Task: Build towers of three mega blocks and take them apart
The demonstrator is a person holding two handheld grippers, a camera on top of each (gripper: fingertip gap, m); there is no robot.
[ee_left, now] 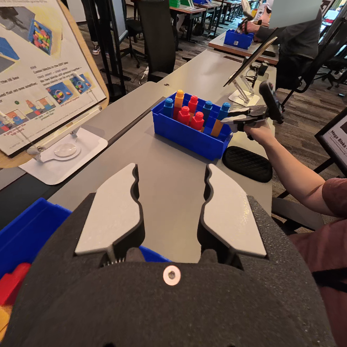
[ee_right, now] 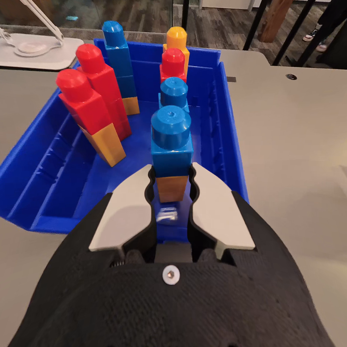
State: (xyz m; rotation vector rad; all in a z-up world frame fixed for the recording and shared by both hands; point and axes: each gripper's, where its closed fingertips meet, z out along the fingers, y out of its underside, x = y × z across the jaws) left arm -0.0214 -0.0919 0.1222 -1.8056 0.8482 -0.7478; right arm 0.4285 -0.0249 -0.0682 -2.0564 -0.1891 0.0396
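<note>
Red block (ee_left: 13,281) and near blue bin (ee_left: 28,234), both cut off at left edge

Grey tables (ee_left: 197,75) stand in rows on dark wood-look flooring (ee_left: 187,54) (patchy carpet (ee_left: 300,135) nearer by), with black office chairs (ee_left: 155,37) and black stand poles (ee_right: 293,32) between them.

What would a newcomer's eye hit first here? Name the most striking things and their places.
The blue plastic bin on the grey table, crowded with upright red, blue and orange block towers. At its near end the right gripper is shut on the blue-topped, orange-bottomed tower. The left gripper is wide open over bare tabletop.
</note>
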